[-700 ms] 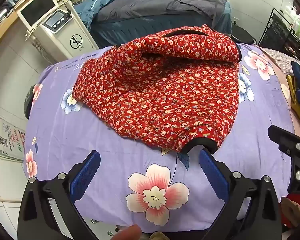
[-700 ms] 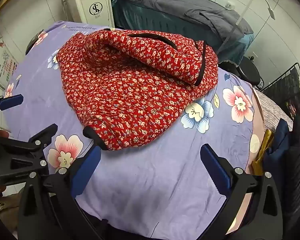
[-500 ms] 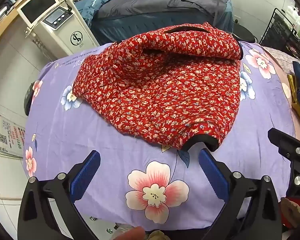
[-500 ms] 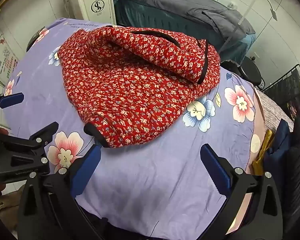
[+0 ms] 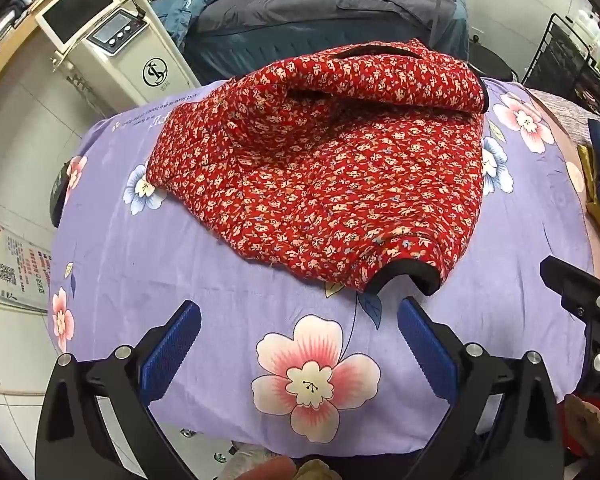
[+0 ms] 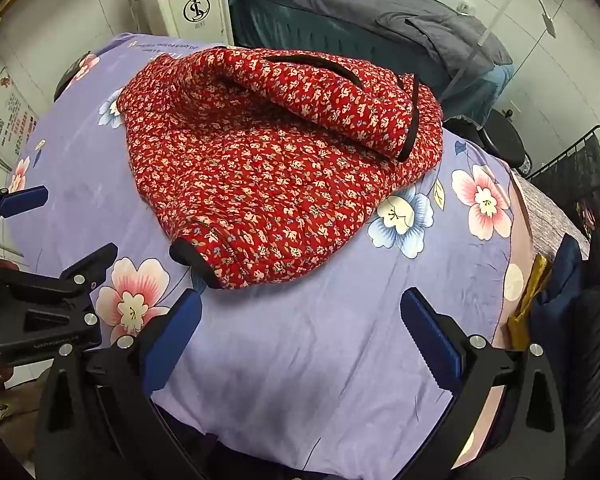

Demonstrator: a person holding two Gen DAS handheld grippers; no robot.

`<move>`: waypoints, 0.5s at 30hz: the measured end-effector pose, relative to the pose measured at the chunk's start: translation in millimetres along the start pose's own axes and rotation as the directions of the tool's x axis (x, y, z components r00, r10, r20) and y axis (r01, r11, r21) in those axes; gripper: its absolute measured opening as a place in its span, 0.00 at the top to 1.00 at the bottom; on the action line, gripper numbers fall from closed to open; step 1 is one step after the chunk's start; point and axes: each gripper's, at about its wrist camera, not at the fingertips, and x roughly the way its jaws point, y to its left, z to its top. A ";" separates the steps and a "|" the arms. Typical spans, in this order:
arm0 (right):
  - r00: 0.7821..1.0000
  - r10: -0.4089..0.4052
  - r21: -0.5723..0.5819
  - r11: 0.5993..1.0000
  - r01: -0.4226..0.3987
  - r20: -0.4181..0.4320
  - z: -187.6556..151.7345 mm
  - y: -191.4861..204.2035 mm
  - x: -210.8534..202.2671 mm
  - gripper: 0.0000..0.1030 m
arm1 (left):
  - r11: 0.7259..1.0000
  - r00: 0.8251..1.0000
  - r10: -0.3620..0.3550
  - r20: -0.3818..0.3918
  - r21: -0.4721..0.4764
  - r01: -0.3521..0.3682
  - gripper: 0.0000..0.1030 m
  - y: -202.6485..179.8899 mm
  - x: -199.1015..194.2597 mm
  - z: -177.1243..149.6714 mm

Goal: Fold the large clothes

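jacket: your red floral quilted jacket (image 5: 320, 168) is lying on the bench (image 5: 228, 304), spread over the lilac flowered sheet (image 6: 320, 340) and sitting toward the far half of it. One sleeve is folded across the top, the far part is bunched up.

near cuff: the black-trimmed cuff (image 5: 404, 276) points at you. In the left wrist view it's just beyond your right blue pad, not touching. In the right wrist view the same cuff (image 6: 192, 260) is just past the left pad.

left hand-held gripper: your left hand-held gripper (image 5: 298, 316) is spread wide with nothing in it, hanging over the big pink flower print on the sheet, angled steeply down.

right hand-held gripper: your right hand-held gripper (image 6: 300, 308) is also spread wide and empty, over bare sheet to the right of the cuff.

spacing: both tools sit side by side at the near edge of the bench, each one showing at the edge of the other's view.

background: white machine with a screen (image 5: 112, 44) far left, a bed with grey bedding (image 6: 380, 12) behind the bench, and dark clothes (image 6: 572, 300) piled at the right.
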 end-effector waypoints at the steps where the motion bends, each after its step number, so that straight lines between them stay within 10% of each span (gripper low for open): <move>1: 1.000 0.001 -0.001 1.000 -0.001 -0.002 -0.7 0.1 0.1 0.04 | 1.000 1.000 -0.002 -0.001 -0.002 0.002 0.06 0.6 0.4 -1.2; 15: 1.000 0.009 -0.010 1.000 -0.009 -0.014 -6.9 1.4 0.6 0.04 | 1.000 1.000 -0.013 -0.023 0.000 0.013 0.06 -1.7 2.4 -6.9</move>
